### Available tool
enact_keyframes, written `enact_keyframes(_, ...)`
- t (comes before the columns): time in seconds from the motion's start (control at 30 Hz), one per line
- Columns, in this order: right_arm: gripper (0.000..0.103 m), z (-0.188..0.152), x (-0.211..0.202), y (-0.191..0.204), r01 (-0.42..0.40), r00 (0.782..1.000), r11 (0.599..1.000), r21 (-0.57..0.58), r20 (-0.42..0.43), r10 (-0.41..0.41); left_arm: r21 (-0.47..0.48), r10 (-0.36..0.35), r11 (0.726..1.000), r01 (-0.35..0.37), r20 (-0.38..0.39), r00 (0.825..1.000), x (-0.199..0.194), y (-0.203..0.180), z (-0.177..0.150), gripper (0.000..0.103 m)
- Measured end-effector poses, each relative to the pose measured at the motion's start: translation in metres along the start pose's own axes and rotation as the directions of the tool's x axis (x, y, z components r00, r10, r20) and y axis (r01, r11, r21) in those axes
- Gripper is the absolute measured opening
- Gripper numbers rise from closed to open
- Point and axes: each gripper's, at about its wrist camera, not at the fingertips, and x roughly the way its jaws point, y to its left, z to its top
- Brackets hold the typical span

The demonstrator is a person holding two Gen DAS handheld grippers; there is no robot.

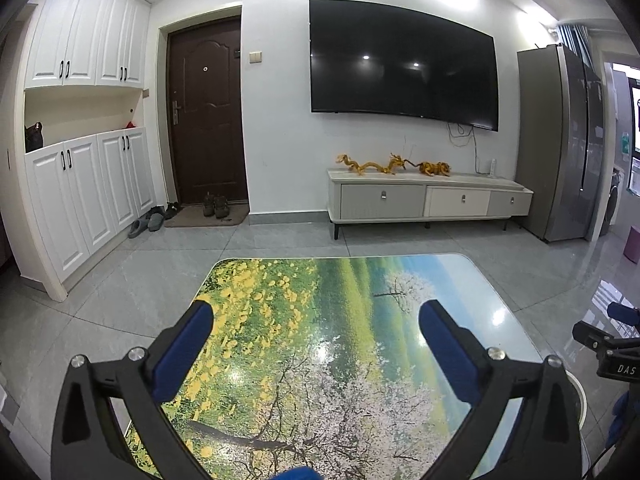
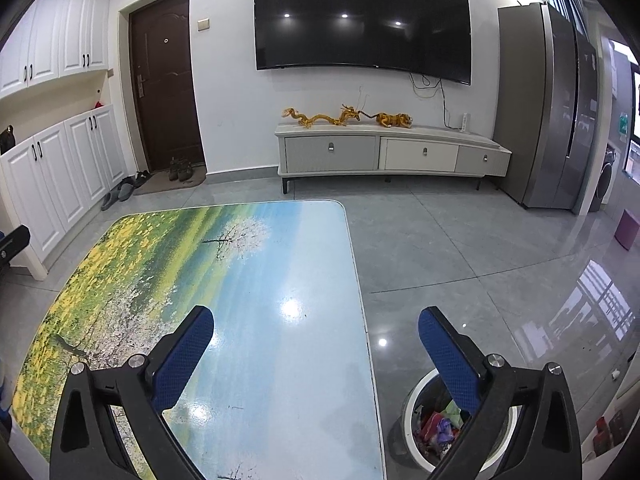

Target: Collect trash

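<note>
Left tongs point(image 1: 316, 320) and right tongs point(image 2: 316, 326): both spread wide, gripping nothing, held above the landscape-print worktop point(image 2: 260, 280). Trash point(image 2: 436, 426) sits inside the round bin point(image 2: 408, 404) on the floor just beside the worktop's right edge, under the right tongs' outer finger.

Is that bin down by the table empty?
No. The trash bin beside the table already holds colorful wrappers, seen past the open right gripper.
</note>
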Motion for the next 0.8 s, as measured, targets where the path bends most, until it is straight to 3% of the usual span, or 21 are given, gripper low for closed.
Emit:
enact_keyframes(0.37,0.103,-0.004,0.0,-0.007,0.014,1.0,1.0,0.007,0.008,-0.014,0.0,-0.04,0.999,0.04,-0.023,0.999,0.005,-0.009,-0.003,0.103)
enact_keyframes(0.8,0.103,-0.007,0.001,-0.015,0.037,0.999,0.999,0.024,0.02,-0.037,-0.006,-0.025,1.0,0.025,-0.025,0.999,0.009,-0.007,-0.008,0.103)
